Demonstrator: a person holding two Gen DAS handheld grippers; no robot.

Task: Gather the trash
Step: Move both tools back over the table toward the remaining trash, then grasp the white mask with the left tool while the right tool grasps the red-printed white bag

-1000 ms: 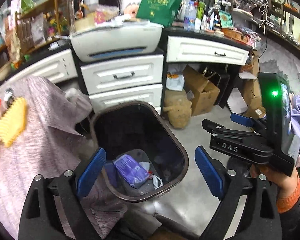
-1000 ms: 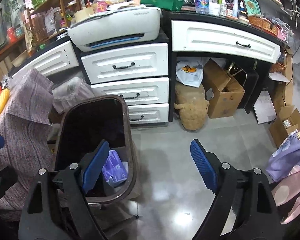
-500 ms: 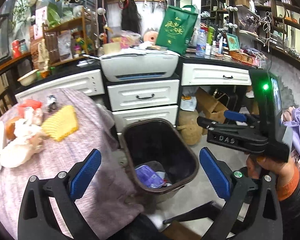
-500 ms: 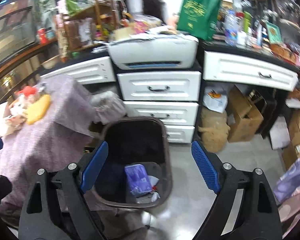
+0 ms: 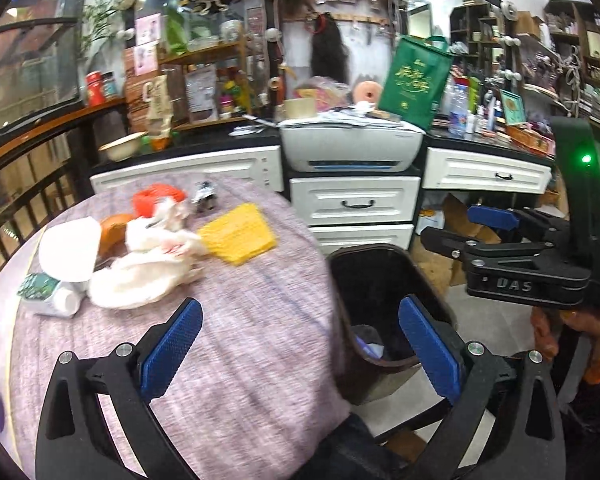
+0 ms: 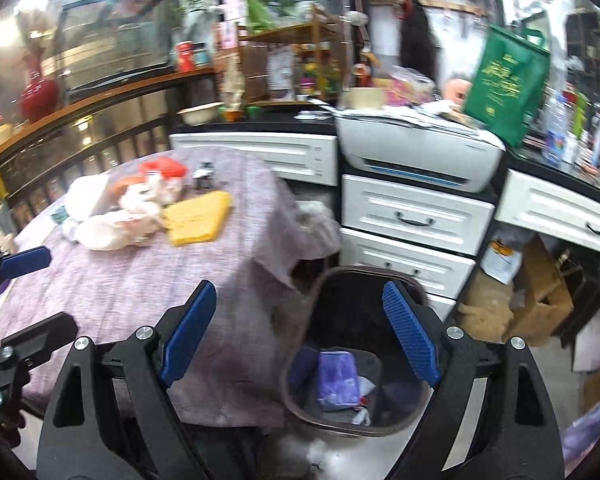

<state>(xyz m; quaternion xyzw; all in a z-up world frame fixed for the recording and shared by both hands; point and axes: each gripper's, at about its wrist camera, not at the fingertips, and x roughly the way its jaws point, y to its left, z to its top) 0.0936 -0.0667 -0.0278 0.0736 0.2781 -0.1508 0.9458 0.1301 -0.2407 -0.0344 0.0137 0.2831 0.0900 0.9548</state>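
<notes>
Left gripper (image 5: 300,344): jaws apart, empty, over the table edge. Right gripper (image 6: 300,336): jaws apart, empty. Brown trash bin (image 6: 300,412): on the floor beside the table, holding a purple packet (image 6: 338,376). Purple-clothed table (image 5: 239,320): white crumpled bag (image 5: 139,280), yellow packet (image 5: 239,234), white lid (image 5: 69,248). Beyond: white drawers (image 5: 356,202), printer (image 5: 352,148), green bag (image 5: 416,80).

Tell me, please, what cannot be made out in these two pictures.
- Trash bin contents, left wrist view: mostly hidden by its dark wall and the left gripper.
- Small dark object on the table, right wrist view: blurred, too small to identify.
- White crumpled trash: material unclear, motion blur.
</notes>
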